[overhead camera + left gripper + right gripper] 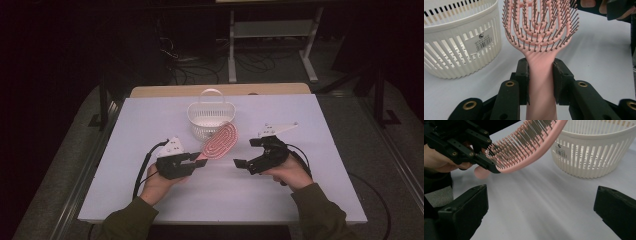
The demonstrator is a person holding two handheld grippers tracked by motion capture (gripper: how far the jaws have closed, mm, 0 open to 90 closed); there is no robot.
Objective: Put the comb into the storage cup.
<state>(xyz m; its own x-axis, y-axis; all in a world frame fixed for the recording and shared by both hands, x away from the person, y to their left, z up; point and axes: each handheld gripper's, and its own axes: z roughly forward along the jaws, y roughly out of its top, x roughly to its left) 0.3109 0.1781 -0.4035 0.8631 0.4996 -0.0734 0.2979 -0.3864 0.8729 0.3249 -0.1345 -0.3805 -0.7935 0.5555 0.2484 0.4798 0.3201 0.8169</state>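
The left claw is clenched on the handle of one pink hairbrush, both pads pressed flat against its sides; the brush is lifted off the surface, its bristled head reaching toward the one white slatted basket standing just beyond. The right claw hangs released, jaws wide apart with nothing between them, near the brush but apart from it

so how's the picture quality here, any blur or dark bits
High view: dim, surroundings nearly black, table evenly lit. Left gripper view: hairbrush and basket sharp. Right gripper view: tabletop streaked with blur, the near jaws soft.
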